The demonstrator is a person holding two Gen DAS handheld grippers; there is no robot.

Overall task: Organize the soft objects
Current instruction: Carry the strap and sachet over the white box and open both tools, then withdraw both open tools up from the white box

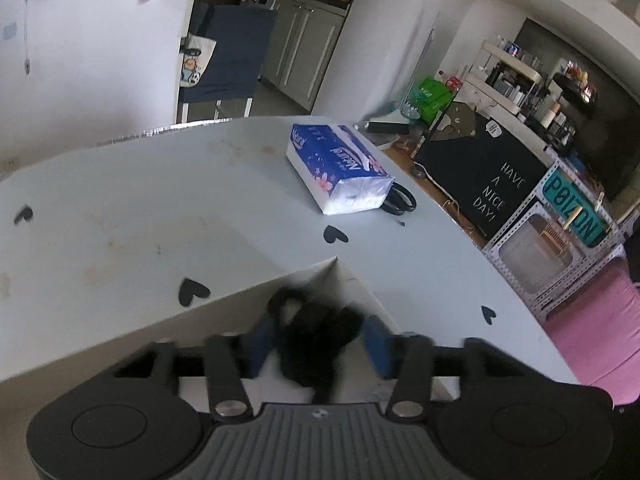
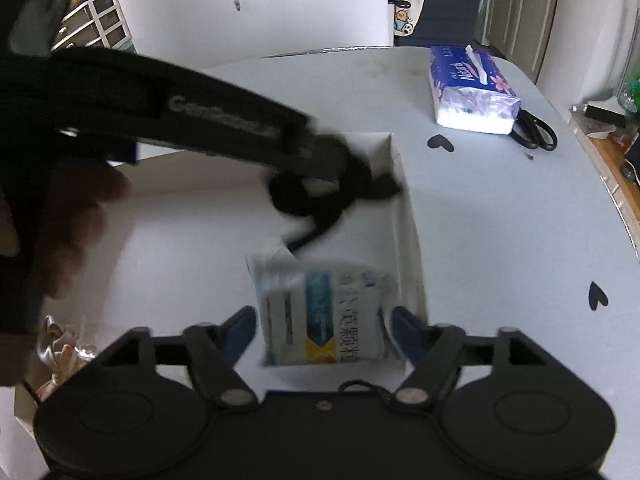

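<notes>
The left gripper point(image 1: 316, 340) pinches a black fuzzy toy point(image 1: 316, 340) between its blue fingers point(image 1: 378, 346), above a white box point(image 2: 404, 216). The right gripper point(image 2: 320, 332) pinches a white and blue packet point(image 2: 320, 312) between its fingers point(image 2: 240, 332), also over the box, just short of the toy.

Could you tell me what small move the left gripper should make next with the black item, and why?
Probably open the left gripper and let go. Its fingers hold the black soft item over the far corner of the white box, and the right gripper holds a packet nearer in the box, apart from that corner.
</notes>
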